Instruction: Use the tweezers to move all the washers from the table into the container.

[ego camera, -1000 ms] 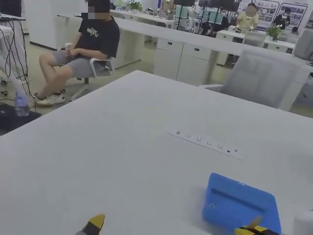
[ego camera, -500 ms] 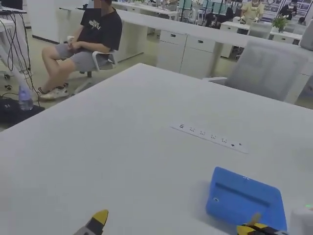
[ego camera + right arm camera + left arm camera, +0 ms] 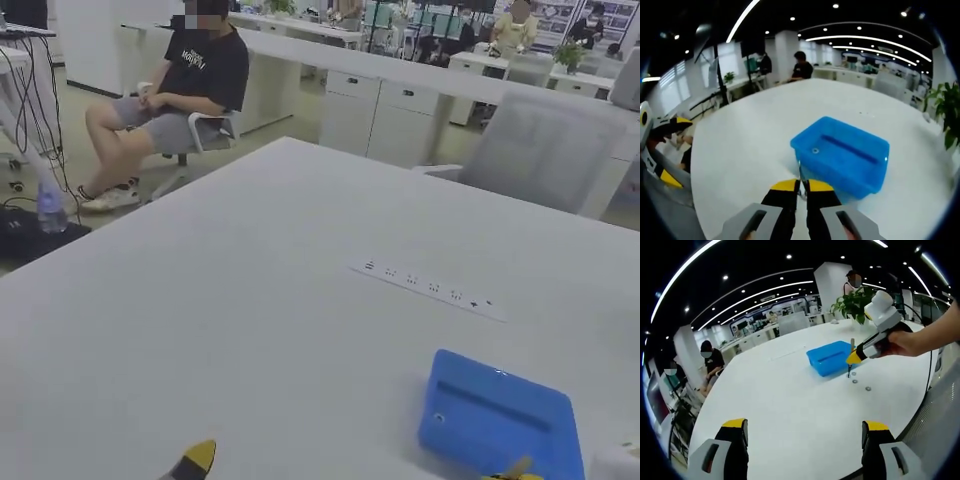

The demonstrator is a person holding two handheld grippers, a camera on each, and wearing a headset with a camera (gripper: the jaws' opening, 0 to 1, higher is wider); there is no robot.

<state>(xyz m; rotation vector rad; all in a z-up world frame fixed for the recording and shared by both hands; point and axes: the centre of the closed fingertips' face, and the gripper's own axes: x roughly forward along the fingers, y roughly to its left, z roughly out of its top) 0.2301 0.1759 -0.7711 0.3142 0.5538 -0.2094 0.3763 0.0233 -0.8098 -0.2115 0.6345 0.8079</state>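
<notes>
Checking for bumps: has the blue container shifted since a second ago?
No. The blue container keeps its spot relative to the power strip; only the camera moved.

washer (image 3: 815, 150) in container (image 3: 850, 175) | washers (image 3: 854, 381) on table (image 3: 790, 405) alongside | power strip (image 3: 428, 290) behind

White desks (image 3: 420, 90) and a grey chair (image 3: 545, 150) stand under strip lights (image 3: 743, 20), seemingly an office.
</notes>
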